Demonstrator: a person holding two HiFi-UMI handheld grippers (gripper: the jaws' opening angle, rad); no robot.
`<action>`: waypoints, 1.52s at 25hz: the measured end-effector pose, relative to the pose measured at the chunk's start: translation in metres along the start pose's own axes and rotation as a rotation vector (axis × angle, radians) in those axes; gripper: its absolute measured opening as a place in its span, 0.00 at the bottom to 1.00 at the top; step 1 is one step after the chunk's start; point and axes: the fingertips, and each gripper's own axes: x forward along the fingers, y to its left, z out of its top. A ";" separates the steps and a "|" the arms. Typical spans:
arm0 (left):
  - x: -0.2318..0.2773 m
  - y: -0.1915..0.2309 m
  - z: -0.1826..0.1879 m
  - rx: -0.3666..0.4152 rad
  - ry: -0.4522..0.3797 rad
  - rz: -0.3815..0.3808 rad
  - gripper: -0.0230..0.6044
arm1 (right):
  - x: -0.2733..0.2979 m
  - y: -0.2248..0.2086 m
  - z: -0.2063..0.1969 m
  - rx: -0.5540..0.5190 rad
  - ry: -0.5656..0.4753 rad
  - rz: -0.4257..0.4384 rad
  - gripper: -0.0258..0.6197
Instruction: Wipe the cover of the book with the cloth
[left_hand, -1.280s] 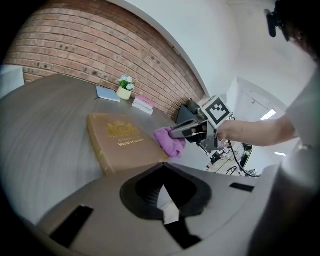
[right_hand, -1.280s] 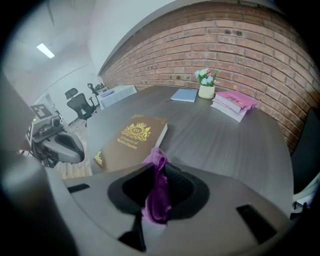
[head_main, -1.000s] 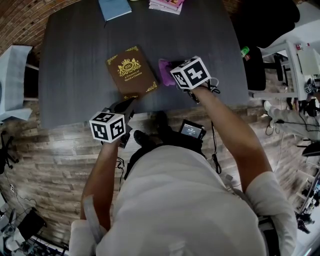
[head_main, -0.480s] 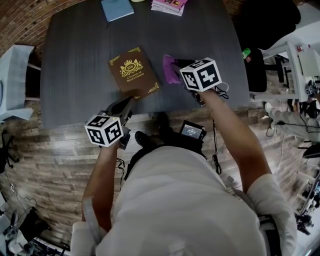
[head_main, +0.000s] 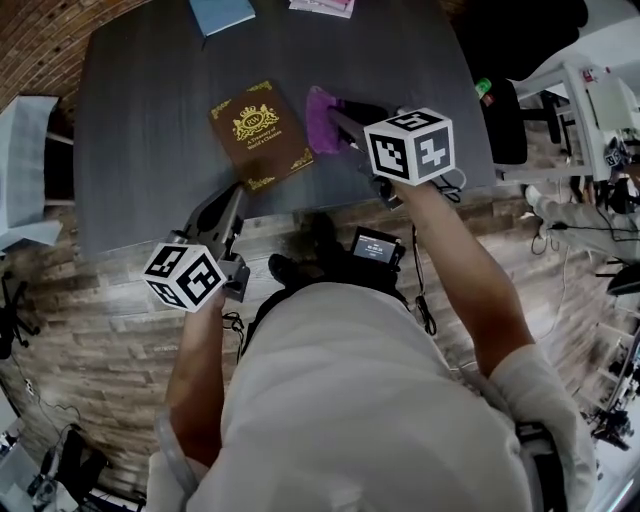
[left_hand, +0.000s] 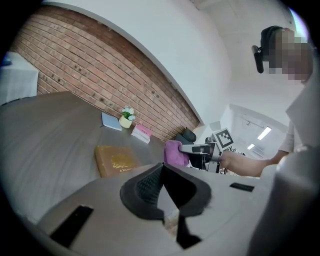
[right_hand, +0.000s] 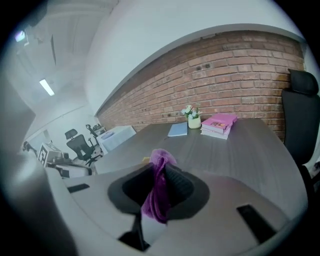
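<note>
- A person in a white shirt (head_main: 370, 400) stands at the near edge of a dark table (head_main: 140, 150) and holds 1 claw in each hand.
- The left gripper (head_main: 230, 195) is the closest one. Its marker cube hangs over the wood floor (head_main: 90, 330), and its tips reach about to the near edge of the table.
- The left gripper's (left_hand: 161, 170) 2 jaws are pressed together, with nothing between them.
- The right gripper (head_main: 342, 118) is farther in, over the table and close to the near edge.
- The right gripper's (right_hand: 161, 175) jaws are narrow and pinch a purple cloth (right_hand: 157, 195). The cloth sticks up past the tips and also hangs down between the jaws.
- From above, the cloth (head_main: 320, 120) is just beside the right side of the book (head_main: 258, 135). I cannot tell if they touch.
- The book is brown with gold print. It lies flat and a bit slanted, with 1 corner near the near edge of the table.
- At the far edge lie a blue notebook (right_hand: 178, 129), a small flower pot (right_hand: 192, 120) and a stack of pink books (right_hand: 219, 123), all well apart from the brown book.
- Behind the table is a brick wall (right_hand: 240, 75).
</note>
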 end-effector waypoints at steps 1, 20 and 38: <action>-0.006 -0.003 0.003 0.002 -0.013 -0.005 0.05 | -0.004 0.006 0.002 0.009 -0.017 0.006 0.16; -0.110 -0.067 0.039 0.089 -0.185 -0.229 0.05 | -0.083 0.126 0.008 0.013 -0.265 0.091 0.16; -0.112 -0.131 0.042 0.083 -0.288 -0.174 0.05 | -0.170 0.106 0.008 -0.005 -0.295 0.150 0.16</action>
